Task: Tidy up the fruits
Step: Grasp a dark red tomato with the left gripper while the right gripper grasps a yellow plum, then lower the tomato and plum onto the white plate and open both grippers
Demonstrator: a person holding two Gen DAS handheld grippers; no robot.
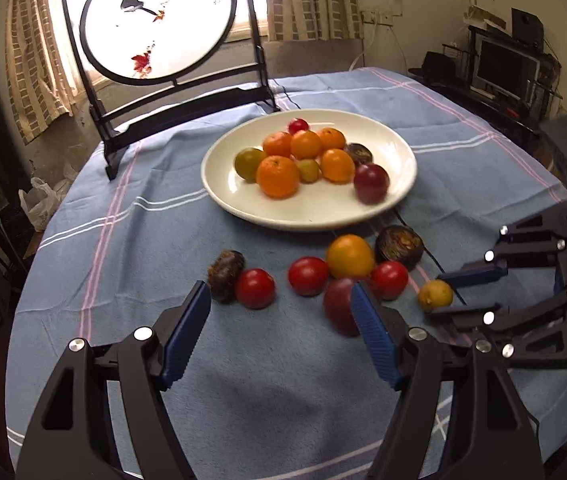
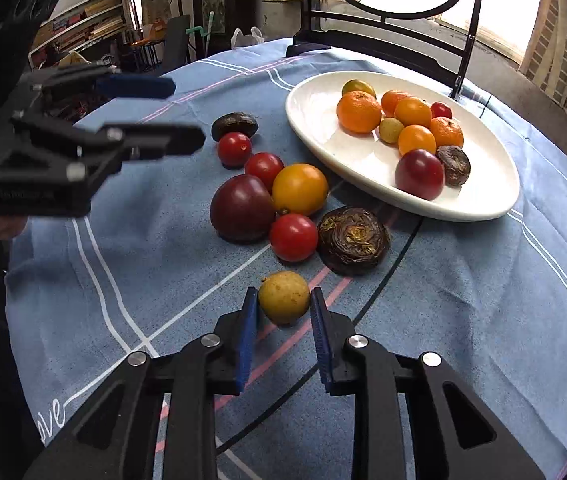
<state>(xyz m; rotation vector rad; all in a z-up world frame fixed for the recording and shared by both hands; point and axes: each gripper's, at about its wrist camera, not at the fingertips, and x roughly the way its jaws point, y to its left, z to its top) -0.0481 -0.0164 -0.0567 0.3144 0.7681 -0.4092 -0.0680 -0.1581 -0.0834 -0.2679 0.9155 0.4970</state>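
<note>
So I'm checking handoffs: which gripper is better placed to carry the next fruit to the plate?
Right gripper: shut on the small yellow fruit. Left gripper is open, empty.

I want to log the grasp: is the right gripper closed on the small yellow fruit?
Shut on it: the right gripper has both blue pads against the small yellow fruit, on the tablecloth.

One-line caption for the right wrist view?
Right gripper shut on small yellow-green round fruit beside loose tomatoes, near white oval plate of fruit.
</note>
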